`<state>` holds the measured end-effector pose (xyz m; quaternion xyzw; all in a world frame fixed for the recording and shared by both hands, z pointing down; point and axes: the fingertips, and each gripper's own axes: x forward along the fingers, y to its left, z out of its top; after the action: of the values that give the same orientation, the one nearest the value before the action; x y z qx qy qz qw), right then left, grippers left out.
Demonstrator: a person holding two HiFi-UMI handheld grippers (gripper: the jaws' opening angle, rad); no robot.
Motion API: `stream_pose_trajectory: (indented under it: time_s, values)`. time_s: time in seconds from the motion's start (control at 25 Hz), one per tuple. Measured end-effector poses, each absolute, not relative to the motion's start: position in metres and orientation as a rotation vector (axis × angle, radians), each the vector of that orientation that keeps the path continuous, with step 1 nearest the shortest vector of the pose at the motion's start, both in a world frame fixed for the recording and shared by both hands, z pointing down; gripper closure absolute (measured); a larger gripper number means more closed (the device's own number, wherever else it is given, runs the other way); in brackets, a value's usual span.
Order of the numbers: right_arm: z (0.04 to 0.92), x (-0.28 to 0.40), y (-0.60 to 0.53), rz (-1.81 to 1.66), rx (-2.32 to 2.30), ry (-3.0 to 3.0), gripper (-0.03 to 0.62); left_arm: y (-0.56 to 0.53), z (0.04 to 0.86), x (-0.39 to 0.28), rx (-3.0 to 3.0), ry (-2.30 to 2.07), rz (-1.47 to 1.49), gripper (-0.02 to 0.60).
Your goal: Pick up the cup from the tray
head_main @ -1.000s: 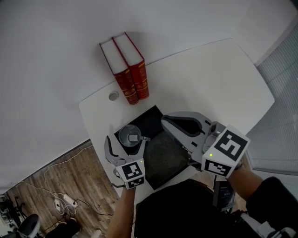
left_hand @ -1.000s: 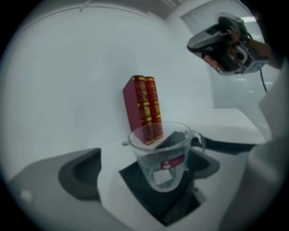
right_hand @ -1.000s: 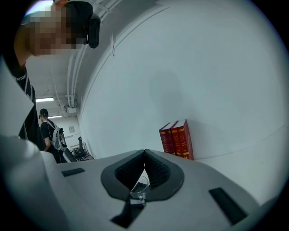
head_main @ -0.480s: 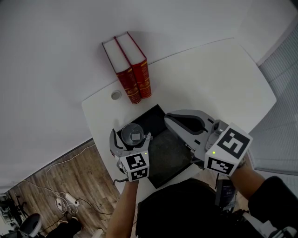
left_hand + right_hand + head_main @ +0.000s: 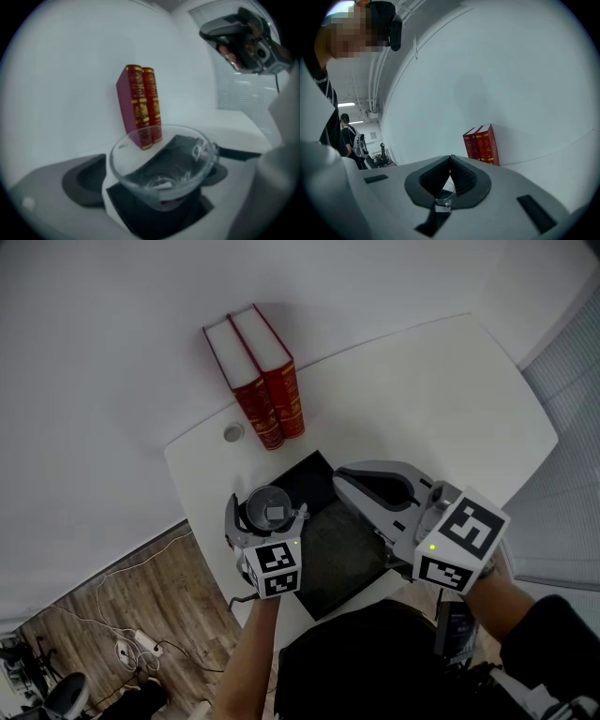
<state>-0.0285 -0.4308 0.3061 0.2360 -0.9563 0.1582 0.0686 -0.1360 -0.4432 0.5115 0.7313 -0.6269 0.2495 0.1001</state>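
**A:** Where's the cup (image 5: 161, 161) on your screen?

**B:** Right in my left gripper (image 5: 266, 513), at the near-left corner of the tray (image 5: 349, 559). The jaws are drawn in on it, with a dark pad (image 5: 84, 180) against each side of the bowl, just under the rim. I can't tell whether its foot rests on the tray or is just off it.

**A:** How do you expect it to handle?

**B:** It's clear, thin glass that flares toward the rim, so I'd judge it light, stiff, slick and breakable. The flare should keep it from slipping down through the jaws. I'd squeeze gently and keep it level. I'd leave the little handle (image 5: 200, 151) alone, since it looks too small for these pads.

**A:** And the right gripper (image 5: 450, 161)?

**B:** Its jaws are together with the tips meeting, and there's nothing in them. It hangs above the tray, to the right of the cup.

**A:** What does one view give you that another doesn't?

**B:** The left gripper view looks into the cup, where something pale lies at the bottom. I can't name it, and from the head view it's only a speck. The right gripper view catches just a sliver of glass beneath its jaws. It alone shows the room off to the side, with a person (image 5: 348, 136) standing far away. Only the head view takes in the whole bench (image 5: 422, 399) and the floor (image 5: 122, 615) beyond its edge. It also shows the two red books (image 5: 253, 381) upright at the back, near the wall.
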Motion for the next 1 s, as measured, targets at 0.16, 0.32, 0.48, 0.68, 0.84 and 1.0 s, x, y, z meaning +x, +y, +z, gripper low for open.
stream_pose_trajectory:
  time_s: [0.16, 0.32, 0.48, 0.68, 0.84, 1.0]
  values:
    - [0.307, -0.028, -0.431, 0.483, 0.713, -2.881, 0.580, -0.447, 0.518, -0.129, 2.168, -1.786, 0.752, 0.055]
    - [0.308, -0.028, -0.432, 0.488, 0.716, -2.880, 0.580, -0.447, 0.521, -0.123, 2.179, -1.768, 0.803, 0.144]
    - [0.308, -0.028, -0.432, 0.491, 0.717, -2.880, 0.580, -0.449, 0.522, -0.122, 2.176, -1.767, 0.809, 0.152]
    - [0.309, -0.029, -0.431, 0.495, 0.717, -2.879, 0.580, -0.450, 0.523, -0.124, 2.162, -1.772, 0.817, 0.167]
    - [0.308, -0.028, -0.431, 0.490, 0.721, -2.882, 0.580, -0.451, 0.522, -0.125, 2.158, -1.782, 0.814, 0.184]
    - [0.306, -0.026, -0.430, 0.478, 0.728, -2.884, 0.580, -0.450, 0.521, -0.127, 2.162, -1.780, 0.792, 0.192]
